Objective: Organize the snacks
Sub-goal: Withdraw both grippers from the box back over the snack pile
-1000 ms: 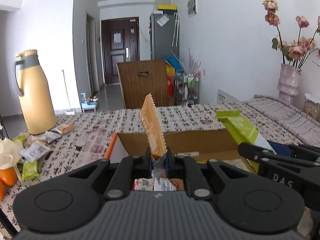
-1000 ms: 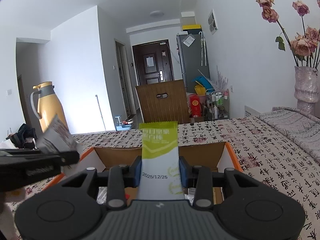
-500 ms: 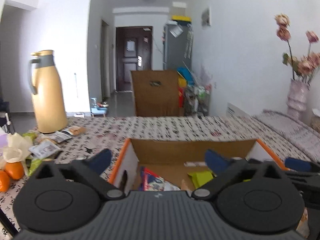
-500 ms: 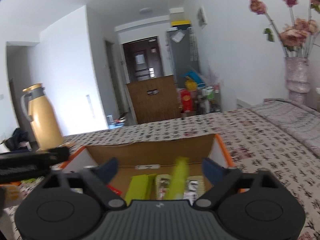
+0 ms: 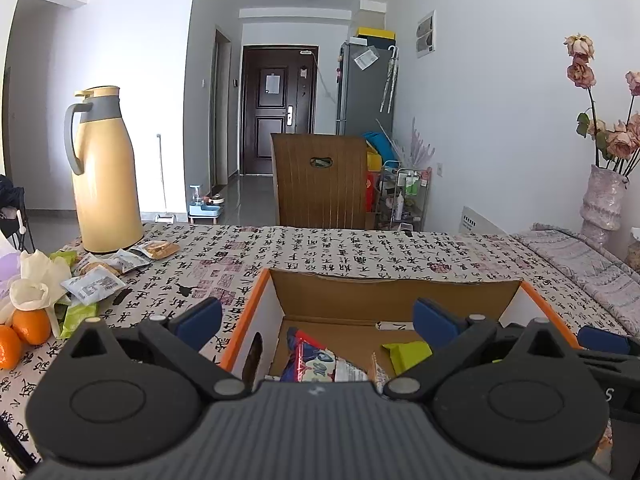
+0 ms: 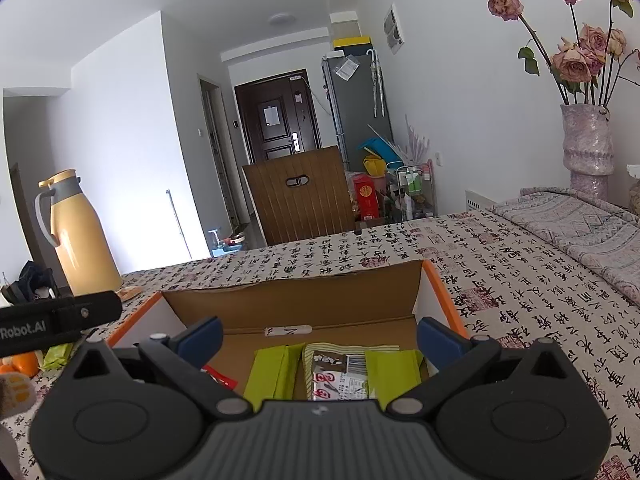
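Snack packets lie in an open cardboard box (image 6: 296,300) with orange edges on a table draped in a calligraphy-print cloth (image 6: 520,288). Both hand-held grippers hang over the box's near side. The left gripper (image 5: 318,316) has its jaws spread wide with nothing between them, a red-and-blue packet (image 5: 316,360) and a green packet (image 5: 408,354) lying in the box beneath it. The right gripper (image 6: 318,336), its jaws just opened and likewise holding nothing, looks down on two green packets (image 6: 274,372) flanking a striped wrapper (image 6: 340,372) on the box floor. More snacks (image 5: 100,276) sit loose on the cloth to the left of the box, near a tall yellow thermos (image 5: 106,176) and two oranges (image 5: 20,334). A vase of dried roses (image 6: 586,136) stands on the table's right side.
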`<action>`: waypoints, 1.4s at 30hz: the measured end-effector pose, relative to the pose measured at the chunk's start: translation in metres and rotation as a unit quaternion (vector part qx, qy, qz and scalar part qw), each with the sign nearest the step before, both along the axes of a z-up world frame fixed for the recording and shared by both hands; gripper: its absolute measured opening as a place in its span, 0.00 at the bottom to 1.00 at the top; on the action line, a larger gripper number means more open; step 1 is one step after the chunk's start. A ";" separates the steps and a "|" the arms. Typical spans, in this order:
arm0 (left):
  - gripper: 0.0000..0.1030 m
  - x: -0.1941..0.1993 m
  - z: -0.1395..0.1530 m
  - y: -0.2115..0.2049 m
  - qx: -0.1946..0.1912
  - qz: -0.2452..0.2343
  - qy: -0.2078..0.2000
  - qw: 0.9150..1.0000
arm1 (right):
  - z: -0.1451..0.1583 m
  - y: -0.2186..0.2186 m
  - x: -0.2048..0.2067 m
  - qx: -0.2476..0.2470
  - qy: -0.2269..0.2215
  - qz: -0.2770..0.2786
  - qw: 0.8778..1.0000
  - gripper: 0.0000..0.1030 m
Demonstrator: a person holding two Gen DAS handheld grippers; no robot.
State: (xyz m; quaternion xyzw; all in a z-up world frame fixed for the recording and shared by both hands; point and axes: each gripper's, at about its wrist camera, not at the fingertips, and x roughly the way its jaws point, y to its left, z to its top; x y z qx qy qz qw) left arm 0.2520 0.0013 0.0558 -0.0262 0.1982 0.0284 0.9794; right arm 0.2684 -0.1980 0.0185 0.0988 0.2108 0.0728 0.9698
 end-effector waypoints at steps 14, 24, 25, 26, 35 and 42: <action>1.00 -0.017 0.022 0.001 -0.008 0.003 -0.012 1.000 | 0.019 -0.001 -0.021 -0.015 -0.021 0.002 1.000 1.00; 1.00 -0.053 0.034 0.002 -0.018 -0.006 -0.025 0.999 | 0.030 -0.002 -0.055 -0.022 -0.031 0.004 0.999 1.00; 1.00 -0.057 0.035 0.002 -0.018 -0.007 -0.026 0.999 | 0.031 -0.002 -0.060 -0.023 -0.033 0.005 0.999 1.00; 1.00 -0.061 0.036 0.002 -0.019 -0.008 -0.027 0.999 | 0.032 -0.002 -0.065 -0.024 -0.034 0.005 0.999 1.00; 1.00 -0.096 0.034 0.005 -0.021 -0.013 -0.026 0.999 | 0.034 -0.008 -0.102 -0.022 -0.039 0.018 0.999 1.00; 1.00 -0.129 0.020 0.010 -0.020 -0.012 -0.014 1.000 | 0.025 -0.013 -0.133 -0.019 -0.035 0.032 0.999 1.00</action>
